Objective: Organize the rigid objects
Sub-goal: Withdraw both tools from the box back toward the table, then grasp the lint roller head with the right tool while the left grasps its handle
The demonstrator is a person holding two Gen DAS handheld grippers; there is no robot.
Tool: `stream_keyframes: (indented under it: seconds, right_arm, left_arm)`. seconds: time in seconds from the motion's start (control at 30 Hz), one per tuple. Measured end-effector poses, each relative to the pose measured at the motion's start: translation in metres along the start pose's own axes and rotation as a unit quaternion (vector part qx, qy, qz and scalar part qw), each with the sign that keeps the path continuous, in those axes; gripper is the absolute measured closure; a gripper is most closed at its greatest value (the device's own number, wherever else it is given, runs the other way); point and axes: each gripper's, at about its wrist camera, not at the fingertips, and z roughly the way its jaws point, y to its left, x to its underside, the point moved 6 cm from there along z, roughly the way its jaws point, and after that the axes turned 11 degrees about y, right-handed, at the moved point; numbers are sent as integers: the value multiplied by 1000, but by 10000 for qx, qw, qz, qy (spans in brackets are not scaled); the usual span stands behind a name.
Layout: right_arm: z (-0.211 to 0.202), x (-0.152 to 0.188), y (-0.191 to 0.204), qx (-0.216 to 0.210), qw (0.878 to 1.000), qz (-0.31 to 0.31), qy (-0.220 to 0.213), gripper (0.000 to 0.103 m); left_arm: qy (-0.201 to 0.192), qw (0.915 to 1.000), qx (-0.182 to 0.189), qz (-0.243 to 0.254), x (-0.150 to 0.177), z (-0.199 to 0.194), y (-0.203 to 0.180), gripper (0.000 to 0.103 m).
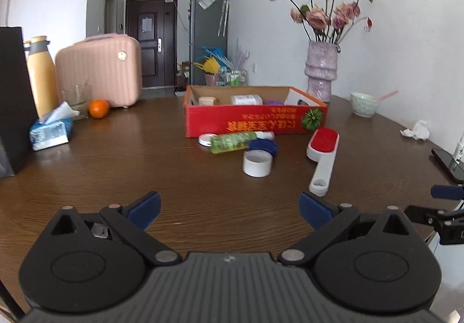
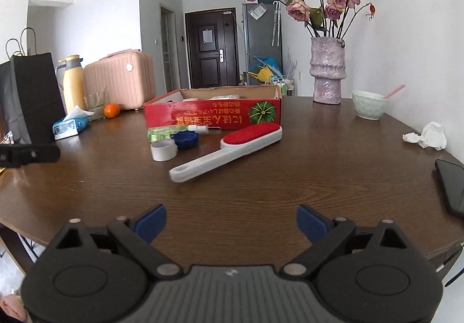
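Observation:
A red cardboard box stands open on the brown table with a few small items inside. In front of it lie a green bottle, a blue cap, a white tape roll and a white lint brush with a red pad. My left gripper hovers over the near table, open and empty. My right gripper is likewise open and empty, short of the brush handle. The right gripper shows at the left wrist view's right edge.
Left side holds a black paper bag, yellow flask, tissue pack, glass, orange and pink suitcase. A vase of roses, green bowl, crumpled tissue and phone are at right.

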Motion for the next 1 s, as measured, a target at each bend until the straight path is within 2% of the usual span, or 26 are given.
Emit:
stream_keyframes:
  seconds: [0.07, 0.17, 0.27, 0.4, 0.57, 0.7, 0.73, 0.8, 0.87, 0.97, 1.0]
  right_arm:
    - [8, -9, -10, 40, 10000, 7, 56, 17]
    - [21, -23, -28, 15, 9998, 184, 110, 18]
    - [33, -35, -45, -53, 9993, 368, 98, 18]
    - [57, -49, -60, -58, 9989, 436, 168, 18]
    - [91, -79, -70, -272, 9989, 309, 231, 19]
    - [131, -119, -89, -660, 9961, 534, 252, 20]
    - [142, -129, -96, -782, 9943, 676, 262, 23]
    - [166, -147, -103, -933, 9914, 846, 353, 29]
    - [191, -161, -106, -892, 9920, 765, 471, 41]
    - [220, -170, -109, -956, 9892, 814, 762, 55]
    - [227, -170, -110, -1042, 9877, 840, 811, 56]
  left_arm:
    - [175, 9996, 158, -177, -5, 16, -9, 0]
    - [337, 9979, 344, -441, -14, 39, -19, 1]
    - [462, 9970, 279, -556, -23, 60, -30, 5]
    - [714, 9945, 411, -643, -33, 86, -47, 5]
    - [816, 9957, 222, -378, -34, 109, -59, 9]
    - [958, 9940, 369, -377, -29, 115, -63, 14]
    - [941, 9943, 359, -348, -28, 116, -65, 17]
    - [922, 9951, 270, -222, -28, 120, -66, 33]
    - [986, 9946, 263, -195, -28, 124, -65, 41]
    - [976, 9942, 324, -305, -28, 125, -63, 39]
    - [941, 9945, 323, -324, -29, 124, -62, 38]
